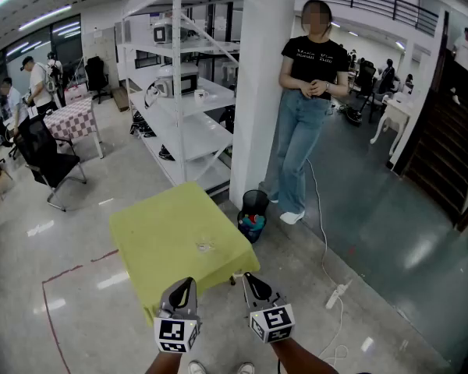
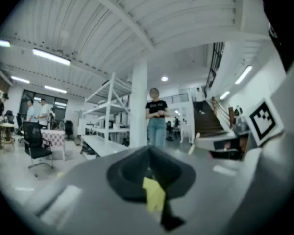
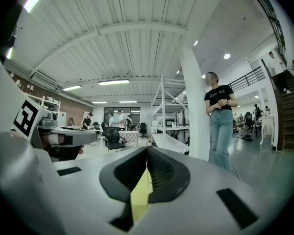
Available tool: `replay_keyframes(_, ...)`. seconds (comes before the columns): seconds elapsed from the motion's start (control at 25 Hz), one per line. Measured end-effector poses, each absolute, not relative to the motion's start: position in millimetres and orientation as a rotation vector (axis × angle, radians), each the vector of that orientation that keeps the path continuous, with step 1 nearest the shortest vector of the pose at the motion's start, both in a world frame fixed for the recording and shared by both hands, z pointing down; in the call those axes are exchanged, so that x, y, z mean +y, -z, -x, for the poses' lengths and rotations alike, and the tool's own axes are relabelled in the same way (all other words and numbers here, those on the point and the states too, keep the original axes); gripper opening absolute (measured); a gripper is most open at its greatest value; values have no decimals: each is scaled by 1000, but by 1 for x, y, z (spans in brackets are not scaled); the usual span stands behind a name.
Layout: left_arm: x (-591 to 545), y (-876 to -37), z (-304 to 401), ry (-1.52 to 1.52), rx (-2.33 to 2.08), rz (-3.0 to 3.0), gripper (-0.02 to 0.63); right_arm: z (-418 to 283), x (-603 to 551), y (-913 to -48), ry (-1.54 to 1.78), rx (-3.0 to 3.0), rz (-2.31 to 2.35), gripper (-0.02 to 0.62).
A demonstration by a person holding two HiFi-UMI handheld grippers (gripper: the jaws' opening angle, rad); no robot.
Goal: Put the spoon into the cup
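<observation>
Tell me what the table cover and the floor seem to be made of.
Table cover: probably cloth, matte yellow-green; it hangs over the edges in soft folds.
Floor: perhaps polished or coated concrete, grey and glossy; it reflects the ceiling lights.

Bright, even indoor light from ceiling strip lamps (image 3: 112,82). Pale glare patches on the glossy floor (image 1: 421,252). Heavy fisheye bending and black corners in both gripper views. Left gripper view soft and hazy throughout; head view and right gripper view fairly sharp.
</observation>
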State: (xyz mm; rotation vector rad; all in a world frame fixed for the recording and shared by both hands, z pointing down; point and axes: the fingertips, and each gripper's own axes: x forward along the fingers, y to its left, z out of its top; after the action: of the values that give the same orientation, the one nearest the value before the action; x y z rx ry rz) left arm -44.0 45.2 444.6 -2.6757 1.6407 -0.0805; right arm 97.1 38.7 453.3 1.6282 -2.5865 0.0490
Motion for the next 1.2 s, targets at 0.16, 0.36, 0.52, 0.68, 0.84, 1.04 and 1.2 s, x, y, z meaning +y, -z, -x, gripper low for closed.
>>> replay_keyframes(0.16,51,-455,45,151,1656,2662,6,-96,48,-456,-52,-2610,-1610,11)
replay_keyframes(0.36,48,-459,46,150,1671,2680,6,-94,51,-452,-46,-2622,-1606,11)
replay_keyframes(0.52,50,-455,43,125,1659,2682,6,-97,54,-457,-66,-2624,-1601,11)
replay_keyframes(0.68,53,-449,41,112,1646,2690,6,-97,58,-458,-93,-2641,-1594,11)
replay_keyframes(0.84,53,-442,36,119,1633,2665,6,-97,58,-451,-95,-2664,-1597,11)
replay_keyframes(1.04,54,-440,13,26,1628,2702,6,-117,58,-454,-173,-2682,-1602,11)
replay_keyframes(1.2,59,-444,-4,44,1656,2694,6,-137,61,-450,-208,-2711,-1620,11)
